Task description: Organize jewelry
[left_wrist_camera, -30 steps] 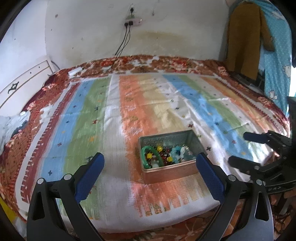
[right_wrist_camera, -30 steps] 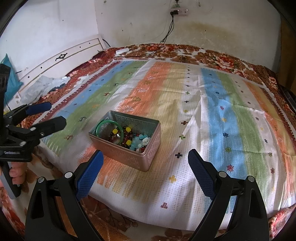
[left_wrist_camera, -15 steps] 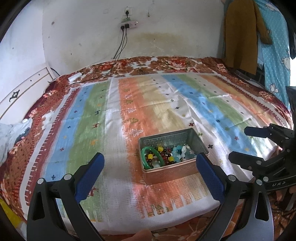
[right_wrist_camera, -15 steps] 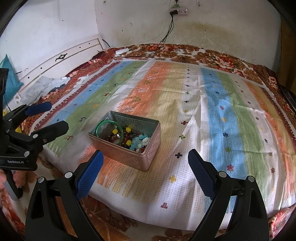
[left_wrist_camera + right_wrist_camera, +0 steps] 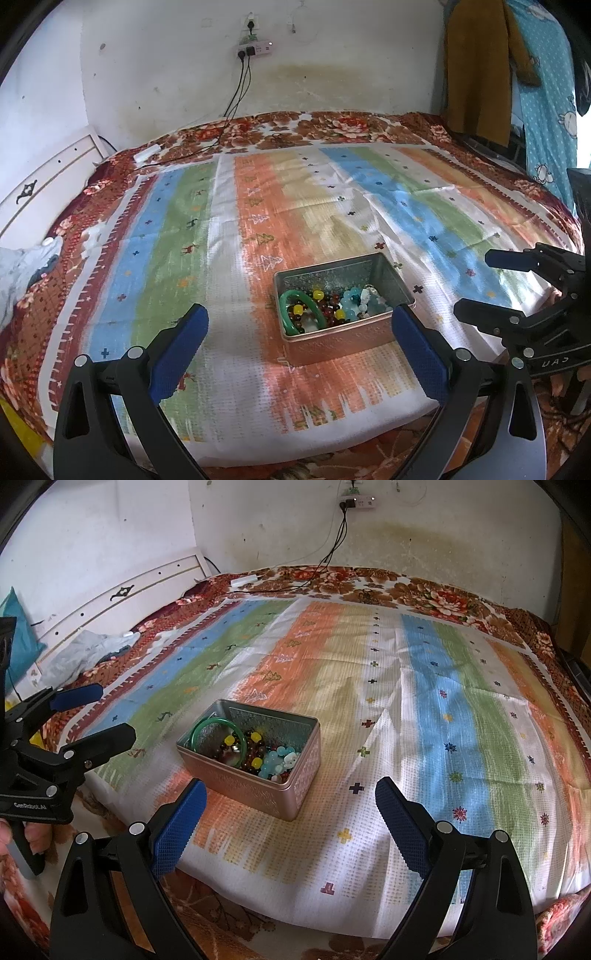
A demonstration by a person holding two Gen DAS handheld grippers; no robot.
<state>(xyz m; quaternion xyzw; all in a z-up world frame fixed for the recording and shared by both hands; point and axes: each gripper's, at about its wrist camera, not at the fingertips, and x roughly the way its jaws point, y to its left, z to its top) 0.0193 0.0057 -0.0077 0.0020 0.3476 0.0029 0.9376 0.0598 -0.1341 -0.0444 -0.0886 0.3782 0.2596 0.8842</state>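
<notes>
An open rose-gold metal tin (image 5: pixel 343 345) (image 5: pixel 258 790) stands on the striped cloth near the bed's front edge. It holds a green bangle (image 5: pixel 298 309) (image 5: pixel 218 726), dark red and yellow beads (image 5: pixel 327 304) and pale blue beads (image 5: pixel 356 300) (image 5: pixel 275 762). My left gripper (image 5: pixel 297 341) is open and empty, just short of the tin. My right gripper (image 5: pixel 288 814) is open and empty, to the tin's right. Each gripper shows in the other's view, the right one (image 5: pixel 476 282) and the left one (image 5: pixel 110 712).
A striped cloth (image 5: pixel 229 236) (image 5: pixel 424 709) covers a floral bedspread (image 5: pixel 314 129). A white headboard (image 5: pixel 122 602) is at the left, with grey cloth (image 5: pixel 85 653) beside it. A cable (image 5: pixel 236 96) hangs from a wall power strip. Clothes (image 5: pixel 476 66) hang at the right.
My left gripper has tilted upward and back a little, so more wall shows. The right gripper and the tin have not moved.
</notes>
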